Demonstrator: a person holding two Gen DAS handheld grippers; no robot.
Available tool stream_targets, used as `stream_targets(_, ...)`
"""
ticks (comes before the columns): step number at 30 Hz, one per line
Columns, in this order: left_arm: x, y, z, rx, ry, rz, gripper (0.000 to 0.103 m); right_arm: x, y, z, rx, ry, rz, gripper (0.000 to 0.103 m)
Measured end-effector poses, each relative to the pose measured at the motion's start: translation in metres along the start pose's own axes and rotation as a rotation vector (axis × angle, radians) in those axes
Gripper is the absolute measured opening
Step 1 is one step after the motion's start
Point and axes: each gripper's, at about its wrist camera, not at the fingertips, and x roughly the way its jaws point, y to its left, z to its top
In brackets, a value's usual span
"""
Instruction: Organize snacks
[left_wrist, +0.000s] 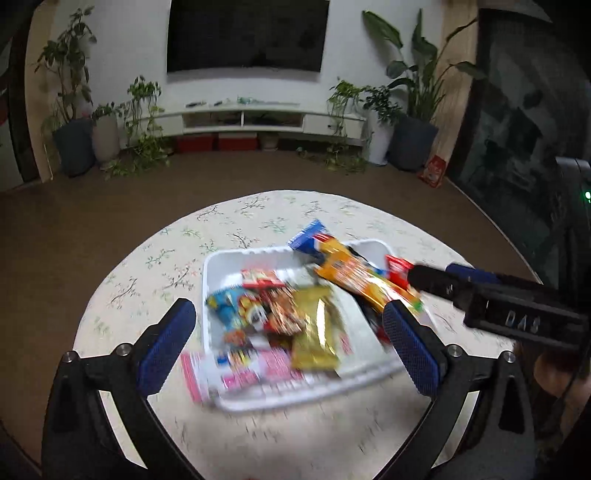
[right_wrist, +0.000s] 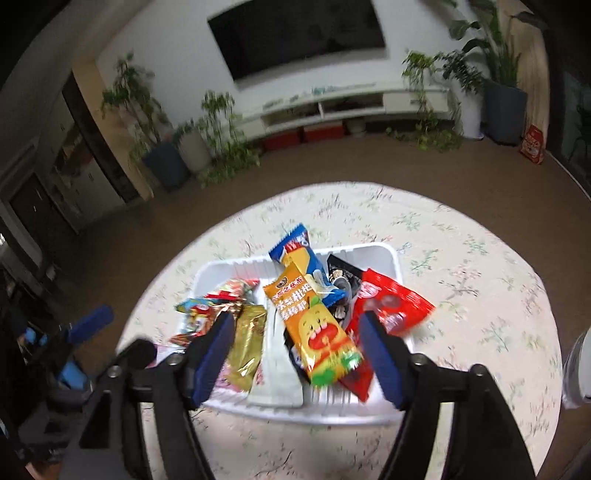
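Note:
A white divided tray (left_wrist: 218, 266) (right_wrist: 384, 254) sits on the round floral table, full of snack packets. In the right wrist view an orange packet (right_wrist: 317, 328) lies on top in the middle, with a blue packet (right_wrist: 295, 251), a red packet (right_wrist: 391, 299), a black packet (right_wrist: 341, 275) and a gold packet (right_wrist: 245, 339) around it. My right gripper (right_wrist: 297, 354) is open above the tray's near side, fingers either side of the orange packet. My left gripper (left_wrist: 288, 339) is open over the tray's left compartment, above the gold packet (left_wrist: 317, 328). The right gripper also shows in the left wrist view (left_wrist: 436, 277), over the tray's right end.
The round table (left_wrist: 258, 214) has a floral cloth and stands on a brown floor. A pink-and-white packet (left_wrist: 236, 373) hangs over the tray's near edge. A white object (right_wrist: 578, 369) sits at the table's right edge. TV cabinet and potted plants line the far wall.

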Motion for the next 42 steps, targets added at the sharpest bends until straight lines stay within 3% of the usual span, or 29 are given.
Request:
stream_targets(1,-0.009,-0.005,-0.006,0.008,-0.010,0.017,0.103,-0.011,-0.001,-0.007,0.001,-0.029,0.000,0.085)
stream_targets(5,-0.061,-0.021,-0.044,-0.031,-0.092,0.163,0.103,-0.050,-0.002,-0.046,-0.025,-0.098,-0.022,0.087)
stream_targets(7,-0.079,-0.024,-0.061,-0.036,-0.113,0.163,0.103,-0.066,-0.003,-0.066,-0.035,-0.116,-0.044,0.087)
stream_targets(17,-0.125,-0.034,-0.125,-0.084,-0.031,0.183,0.103,-0.132,0.001,-0.150,-0.061,-0.187,-0.170,0.091)
stream_targets(27,-0.157,-0.044,-0.142,-0.104,-0.026,0.191,0.103,-0.168,0.011,-0.179,-0.096,-0.193,-0.219,0.092)
stream_targets(42,-0.161,-0.044,-0.146,-0.094,-0.009,0.201,0.103,-0.170,0.026,-0.183,-0.134,-0.179,-0.252,0.092)
